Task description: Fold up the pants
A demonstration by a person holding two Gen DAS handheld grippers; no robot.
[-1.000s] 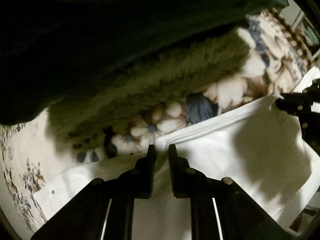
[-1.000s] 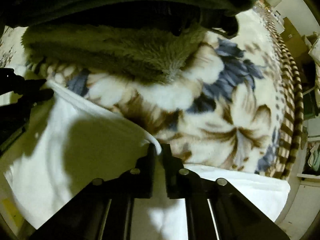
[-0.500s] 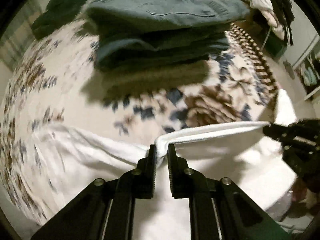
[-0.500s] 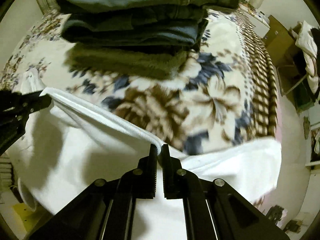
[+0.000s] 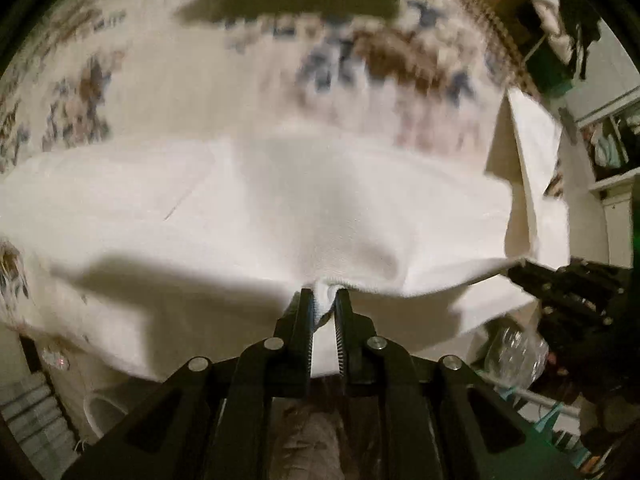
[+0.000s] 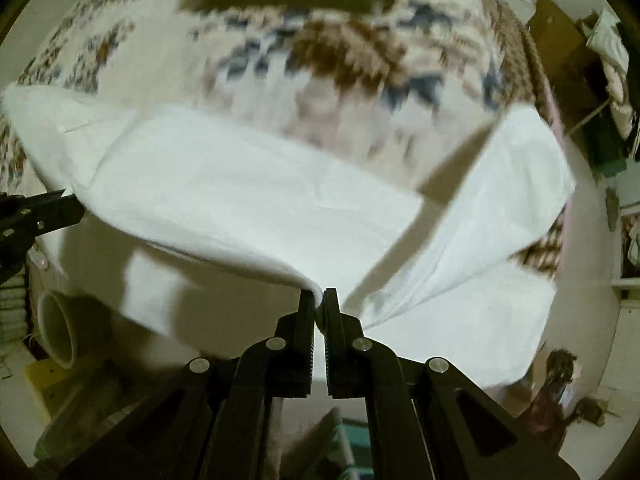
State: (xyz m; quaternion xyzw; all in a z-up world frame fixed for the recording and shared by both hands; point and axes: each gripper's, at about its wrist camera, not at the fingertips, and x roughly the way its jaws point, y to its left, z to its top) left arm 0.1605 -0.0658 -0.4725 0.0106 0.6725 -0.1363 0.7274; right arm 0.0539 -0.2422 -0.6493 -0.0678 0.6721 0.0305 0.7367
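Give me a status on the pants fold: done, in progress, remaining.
Done: both grippers have an edge of the white cotton pants pinched. In hand: left gripper and right gripper hold that edge lifted above the floral blanket. Left: lay it down and finish the folds.

both wrist views close above the bed (image 5: 168, 80), sharing white pants (image 6: 248, 184)

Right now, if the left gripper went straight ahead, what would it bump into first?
The left gripper is already shut on the white pants, so it would push into that cloth first. Beyond that lies the flowery blanket; how far is unclear, as the view is blurred.
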